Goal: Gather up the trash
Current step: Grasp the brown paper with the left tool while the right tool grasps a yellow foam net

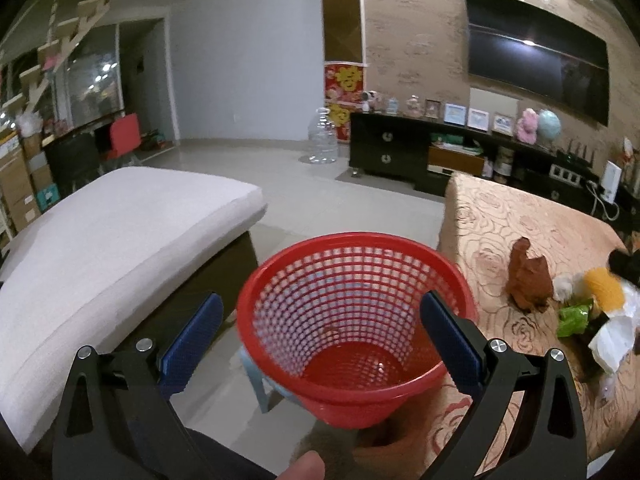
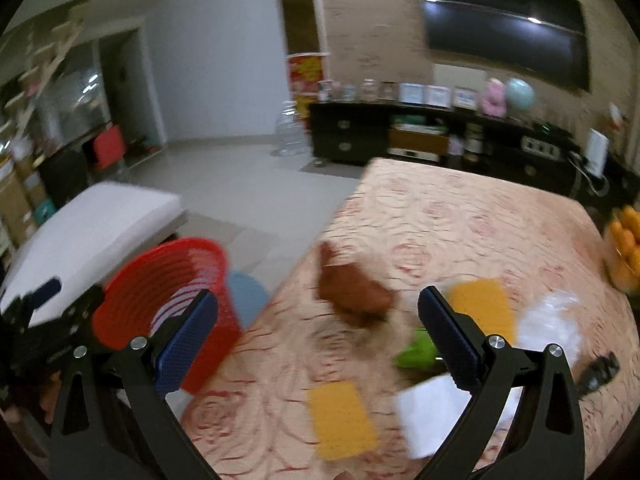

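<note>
A red mesh basket (image 1: 352, 320) sits between the open jaws of my left gripper (image 1: 320, 332), its near rim by a hand at the bottom; no pad visibly presses it. It also shows in the right wrist view (image 2: 168, 292) at the table's left edge. My right gripper (image 2: 318, 332) is open and empty above the rose-patterned table (image 2: 460, 220). On the table lie a crumpled brown paper (image 2: 352, 288), a green wrapper (image 2: 416, 352), a yellow sheet (image 2: 342, 420), a second yellow piece (image 2: 484, 304), white paper (image 2: 432, 416) and clear plastic (image 2: 552, 324). The right view is blurred.
A white cushioned bench (image 1: 112, 248) stands left of the basket. A blue stool (image 2: 248, 296) is under the basket. A dark TV cabinet (image 1: 440, 152) runs along the far wall. A bowl of oranges (image 2: 624, 248) sits at the table's right edge, a black object (image 2: 600, 372) nearby.
</note>
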A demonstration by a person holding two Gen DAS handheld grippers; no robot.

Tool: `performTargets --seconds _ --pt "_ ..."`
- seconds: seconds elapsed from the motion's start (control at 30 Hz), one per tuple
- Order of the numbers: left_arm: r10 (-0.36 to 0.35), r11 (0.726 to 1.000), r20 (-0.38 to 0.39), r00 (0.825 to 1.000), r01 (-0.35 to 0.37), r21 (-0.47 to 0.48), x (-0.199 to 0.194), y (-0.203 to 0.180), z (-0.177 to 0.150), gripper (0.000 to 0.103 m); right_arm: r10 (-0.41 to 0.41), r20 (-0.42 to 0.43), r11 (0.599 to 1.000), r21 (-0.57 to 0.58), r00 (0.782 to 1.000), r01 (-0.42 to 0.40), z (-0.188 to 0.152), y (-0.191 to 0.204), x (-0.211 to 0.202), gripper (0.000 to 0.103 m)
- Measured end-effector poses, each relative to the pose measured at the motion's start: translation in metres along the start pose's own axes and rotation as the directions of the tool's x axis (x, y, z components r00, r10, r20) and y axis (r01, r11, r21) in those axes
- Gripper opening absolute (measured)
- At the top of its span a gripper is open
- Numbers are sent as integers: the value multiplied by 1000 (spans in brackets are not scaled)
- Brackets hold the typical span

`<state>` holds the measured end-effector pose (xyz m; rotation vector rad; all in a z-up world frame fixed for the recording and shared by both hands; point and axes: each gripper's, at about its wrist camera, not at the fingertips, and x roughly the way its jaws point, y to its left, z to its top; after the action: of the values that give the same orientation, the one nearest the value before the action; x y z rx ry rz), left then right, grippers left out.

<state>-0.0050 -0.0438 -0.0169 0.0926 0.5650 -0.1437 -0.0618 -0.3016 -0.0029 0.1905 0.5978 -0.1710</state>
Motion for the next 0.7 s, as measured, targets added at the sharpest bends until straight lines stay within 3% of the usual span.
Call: performTargets --seconds 0.2,0.43,0.7 --pt "-72 996 -25 997 73 41 10 -26 7 95 -137 10 987 80 990 136 -1 -57 -14 97" --pt "-165 978 -54 985 170 118 25 -77 23 95 -184 -18 972 147 983 184 -7 -90 -18 97" --pt "-280 930 -123 952 301 213 61 -160 41 95 -214 -36 954 208 976 217 -12 -118 -24 97"
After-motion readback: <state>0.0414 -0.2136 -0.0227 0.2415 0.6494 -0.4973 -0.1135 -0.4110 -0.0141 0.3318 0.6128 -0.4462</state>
